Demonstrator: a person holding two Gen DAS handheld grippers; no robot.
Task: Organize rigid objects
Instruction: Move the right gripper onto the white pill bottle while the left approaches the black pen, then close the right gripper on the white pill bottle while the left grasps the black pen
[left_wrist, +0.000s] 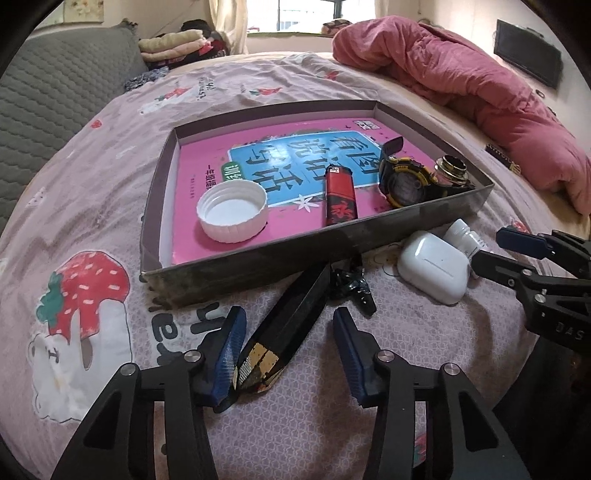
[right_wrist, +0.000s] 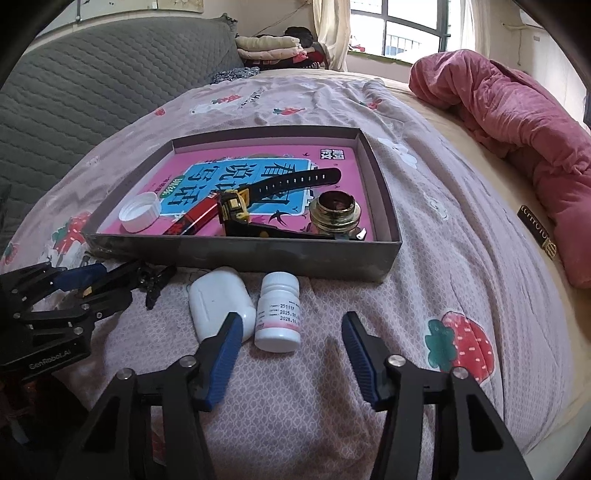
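Closest to the left gripper (left_wrist: 286, 350) lies a long black bar (left_wrist: 291, 314) with a gold patch at its near end, flat on the bed (left_wrist: 110, 155). It looks hard and stiff, so it should not bend, but its sides look smooth and could slip. The best place to hold it looks like the two long flat sides, near the middle. The left fingers (left_wrist: 231, 350) stand part open around the bar's near end; the left pad touches or nearly touches it, and the right pad is apart from it, so the bar is not held. A small black clip-like thing (left_wrist: 354, 288) lies just past the bar. Closest to the right gripper (right_wrist: 291, 358) is a small white bottle (right_wrist: 279, 312) lying on the bed, with a white case (right_wrist: 218, 302) just beside it. The bottle looks light and hard, and it is round, so it could roll; holding it across its body looks best. The case looks smooth and rounded, so it could slide out of a weak hold. The right fingers (right_wrist: 229, 354) are part open and hold nothing; the bottle's end sits between the tips, nearer the left pad, which overlaps the case's edge, and I cannot tell if it touches it. Farther off is the grey box (left_wrist: 258, 258), lined with a pink book (left_wrist: 207, 162). In it sit a white cap (left_wrist: 232, 212), a red lighter (left_wrist: 340, 195), a black and yellow watch (left_wrist: 404, 181) and a small glass jar (right_wrist: 334, 214) with a gold neck, which looks easy to break. A pink blanket (left_wrist: 461, 74) is far away.
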